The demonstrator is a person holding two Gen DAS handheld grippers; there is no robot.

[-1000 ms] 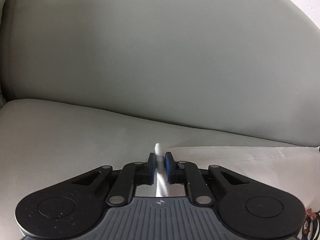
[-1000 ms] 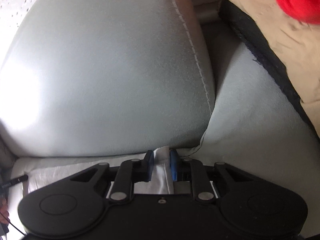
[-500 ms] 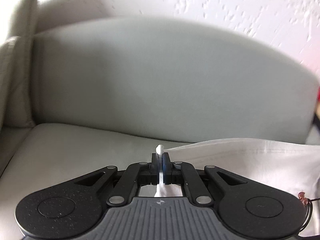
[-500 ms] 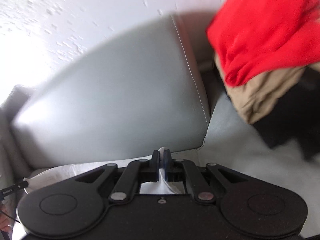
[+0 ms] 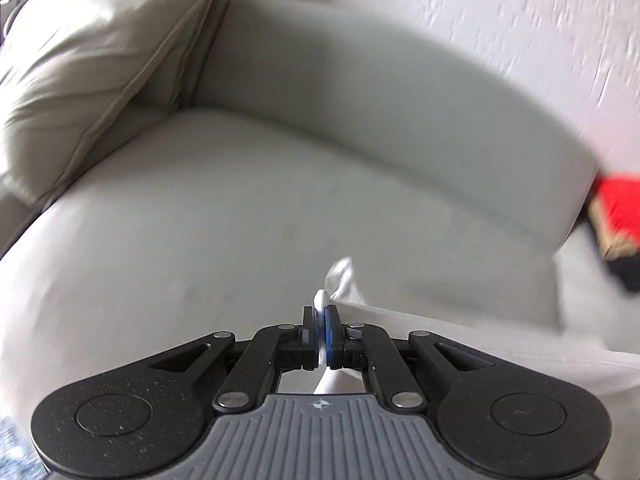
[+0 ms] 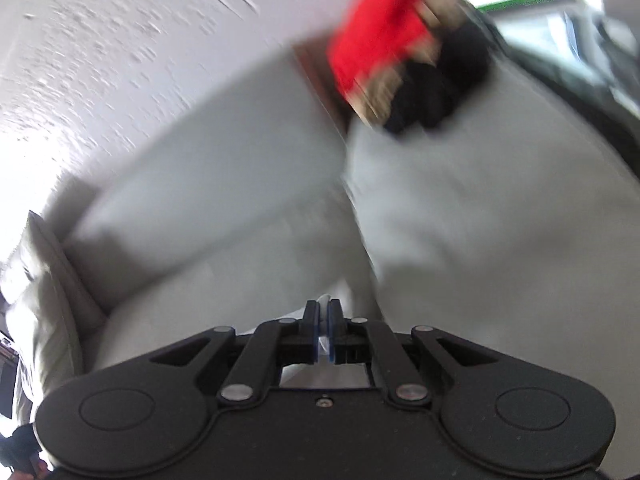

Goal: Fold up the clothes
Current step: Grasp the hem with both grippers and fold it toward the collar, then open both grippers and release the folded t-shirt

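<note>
A white garment (image 5: 460, 344) hangs stretched from my left gripper (image 5: 321, 314), which is shut on a corner of it; a small tuft pokes out past the blue pads. The cloth runs off to the right over the grey sofa seat (image 5: 208, 220). In the right wrist view my right gripper (image 6: 322, 310) is shut on another edge of the same white garment (image 6: 325, 300), of which only a sliver shows between the fingers. Both views are blurred by motion.
A pile of clothes, red (image 6: 376, 28) on top of tan and black, sits on the sofa's right side, also seen as a red pile (image 5: 622, 208) at the left view's right edge. A pale cushion (image 5: 92, 80) leans at the sofa's left end. A textured white wall (image 6: 120, 40) stands behind.
Both grippers pulled back and up from the sofa's backrest with the white garment pinched in them. The right jaws closed tight on the cloth. More seat, the cushion and the pile came into view.
</note>
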